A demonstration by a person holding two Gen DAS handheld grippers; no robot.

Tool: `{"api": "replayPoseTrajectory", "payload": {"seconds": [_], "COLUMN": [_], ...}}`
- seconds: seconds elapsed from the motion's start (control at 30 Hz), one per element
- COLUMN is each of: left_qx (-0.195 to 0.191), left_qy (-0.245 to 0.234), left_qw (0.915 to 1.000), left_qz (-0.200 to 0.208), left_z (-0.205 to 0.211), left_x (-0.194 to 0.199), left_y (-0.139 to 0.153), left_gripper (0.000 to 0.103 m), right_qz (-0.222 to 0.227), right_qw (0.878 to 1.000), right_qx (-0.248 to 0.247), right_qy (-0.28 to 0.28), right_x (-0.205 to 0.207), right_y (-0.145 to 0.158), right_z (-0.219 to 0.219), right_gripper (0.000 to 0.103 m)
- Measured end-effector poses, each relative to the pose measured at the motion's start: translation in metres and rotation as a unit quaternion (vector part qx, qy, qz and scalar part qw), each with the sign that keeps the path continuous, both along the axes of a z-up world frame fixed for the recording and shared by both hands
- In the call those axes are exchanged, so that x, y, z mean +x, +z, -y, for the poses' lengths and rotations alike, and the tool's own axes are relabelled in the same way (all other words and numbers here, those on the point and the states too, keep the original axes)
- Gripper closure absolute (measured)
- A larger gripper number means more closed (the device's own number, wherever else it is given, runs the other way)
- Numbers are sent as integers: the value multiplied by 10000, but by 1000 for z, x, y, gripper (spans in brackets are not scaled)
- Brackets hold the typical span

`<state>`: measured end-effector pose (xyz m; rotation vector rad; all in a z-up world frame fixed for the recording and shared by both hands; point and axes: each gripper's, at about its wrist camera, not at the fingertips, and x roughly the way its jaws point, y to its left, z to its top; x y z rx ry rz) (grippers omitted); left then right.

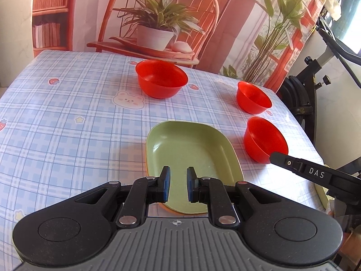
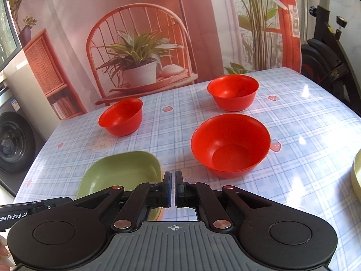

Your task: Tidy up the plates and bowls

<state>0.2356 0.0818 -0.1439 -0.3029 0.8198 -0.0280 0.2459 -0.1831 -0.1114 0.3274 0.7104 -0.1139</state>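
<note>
Your two wrist cameras looked down, close over the surface (image 1: 67,117), sharing the green plate (image 1: 191,149) and red bowls (image 2: 230,145)

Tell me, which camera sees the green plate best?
The left wrist view. There the green plate lies nearly whole ahead of the left gripper, only its near end hidden by the fingers. The right wrist view shows just its far part, cut off by the right gripper.

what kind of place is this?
Likely a home room staged for recording: printed fabric backdrop behind a table in blue plaid cloth, a washing machine, and an exercise bike.
</note>
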Motion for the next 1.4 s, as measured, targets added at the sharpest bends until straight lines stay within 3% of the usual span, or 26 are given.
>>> {"api": "replayPoseTrajectory", "payload": {"seconds": [0.3,0.63,0.77,1.0,1.2,1.4], "left_qx": [-2,-59,-45,88,21,106], "left_qy": [-495,-1570,-1930,-2491,-2977,-3218], "left_qw": [9959,9829,9755,9638,9520,9460], "left_qz": [760,958,1053,943,709,371], "left_z": [39,140,178,237,279,304], "left_x": [33,65,77,90,100,106], "left_y": [53,61,54,31,1,-29], "left_gripper": [87,84,64,64,64,64], "right_qz": [704,928,922,603,349,112], "right_qw": [9932,9753,9637,9513,9491,9443], "right_qx": [-580,-826,-970,-1013,-942,-738], "right_qy": [-727,-1828,-2308,-2847,-2985,-3204], "right_x": [-32,-95,-123,-153,-164,-172], "right_y": [47,55,50,19,-9,-36], "right_z": [74,176,216,260,274,295], "right_gripper": [100,100,99,96,94,93]}}
